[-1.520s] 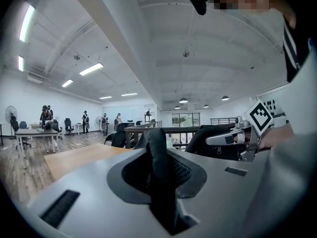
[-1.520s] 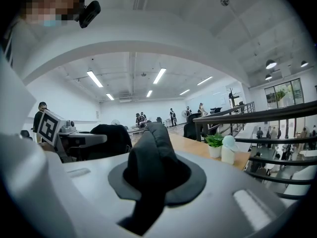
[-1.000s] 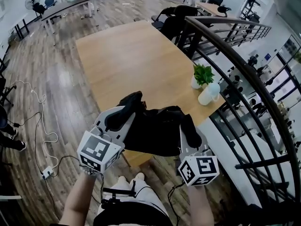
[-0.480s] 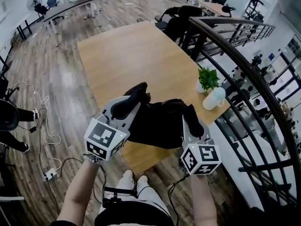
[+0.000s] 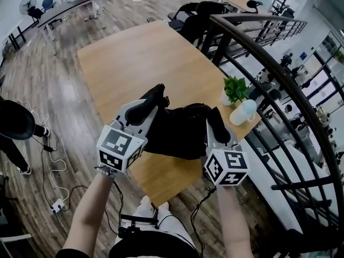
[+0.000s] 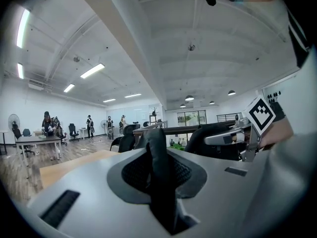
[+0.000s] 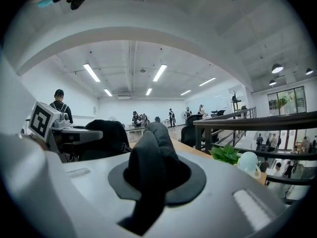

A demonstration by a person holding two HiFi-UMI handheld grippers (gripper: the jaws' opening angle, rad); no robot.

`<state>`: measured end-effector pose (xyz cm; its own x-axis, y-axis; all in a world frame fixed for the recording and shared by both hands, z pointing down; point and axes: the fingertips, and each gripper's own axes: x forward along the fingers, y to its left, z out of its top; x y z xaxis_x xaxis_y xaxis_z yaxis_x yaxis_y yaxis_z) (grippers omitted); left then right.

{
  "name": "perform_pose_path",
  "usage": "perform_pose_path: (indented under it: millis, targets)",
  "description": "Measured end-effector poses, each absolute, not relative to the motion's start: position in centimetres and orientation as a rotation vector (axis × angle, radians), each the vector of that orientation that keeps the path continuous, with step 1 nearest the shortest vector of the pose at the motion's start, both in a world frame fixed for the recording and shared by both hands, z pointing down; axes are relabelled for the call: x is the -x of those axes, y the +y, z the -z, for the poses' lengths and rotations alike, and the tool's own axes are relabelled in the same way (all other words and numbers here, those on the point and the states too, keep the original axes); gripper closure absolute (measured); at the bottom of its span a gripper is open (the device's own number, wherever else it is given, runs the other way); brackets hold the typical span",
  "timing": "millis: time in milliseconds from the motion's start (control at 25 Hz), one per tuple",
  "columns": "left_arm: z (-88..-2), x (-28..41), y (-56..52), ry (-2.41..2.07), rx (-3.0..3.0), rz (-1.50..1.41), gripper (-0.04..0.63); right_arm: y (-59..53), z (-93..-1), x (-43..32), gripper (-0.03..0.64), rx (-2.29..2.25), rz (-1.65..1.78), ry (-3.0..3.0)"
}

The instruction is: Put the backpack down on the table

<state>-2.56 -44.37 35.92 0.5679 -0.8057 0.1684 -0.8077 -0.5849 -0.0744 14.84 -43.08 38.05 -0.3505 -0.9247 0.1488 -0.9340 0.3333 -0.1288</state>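
Observation:
A black backpack (image 5: 177, 132) hangs between my two grippers above the near end of the wooden table (image 5: 134, 58). My left gripper (image 5: 149, 102) is shut on a black shoulder strap (image 6: 157, 167), which sticks up past the jaw tips. My right gripper (image 5: 216, 125) is shut on the other black strap (image 7: 152, 165). The bag's bulk (image 6: 210, 135) shows between the two grippers in the left gripper view and in the right gripper view (image 7: 101, 135). The head view does not show whether the bag's bottom touches the tabletop.
A small potted plant (image 5: 235, 87) and a white mug (image 5: 242, 112) stand at the table's right edge, just right of the bag. A dark metal railing (image 5: 279, 74) curves along the right. Office chairs (image 5: 196, 12) sit at the far end. Cables and a power strip (image 5: 56, 203) lie on the floor at left.
Both grippers have carried the backpack forward, from the table's near edge to further over the tabletop. Their grips on the straps look the same.

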Motion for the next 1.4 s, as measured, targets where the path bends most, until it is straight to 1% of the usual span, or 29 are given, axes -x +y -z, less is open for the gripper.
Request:
perform_pose_path:
  millis: [280, 560, 800, 1160, 1400]
  targets:
    - [-38.6, 2.0, -48.6, -1.425, -2.766, -0.329, 0.531, -46.5, -41.0, -15.0, 0.560, -1.789, -0.317, -2.487]
    - [-43.8, 1.8, -50.7, -1.360, -2.686, -0.387, 0.531, -48.5, -45.6, -15.1, 0.560, -1.790, -0.365, -2.408]
    - [-46.3, 2.0, -51.0, -1.319, -2.652, -0.420, 0.531, -48.5, -47.5, -15.0, 0.560, -1.751, -0.403, -2.403]
    - [-49.4, 0.2, -50.6, -1.242, -2.637, -0.498, 0.529, -48.0, -52.1, -15.7, 0.555, -1.707, -0.431, -2.304]
    - [-50.5, -0.4, -50.5, -1.220, -2.628, -0.501, 0.528, -47.4, -53.8, -15.4, 0.554, -1.660, -0.424, -2.281]
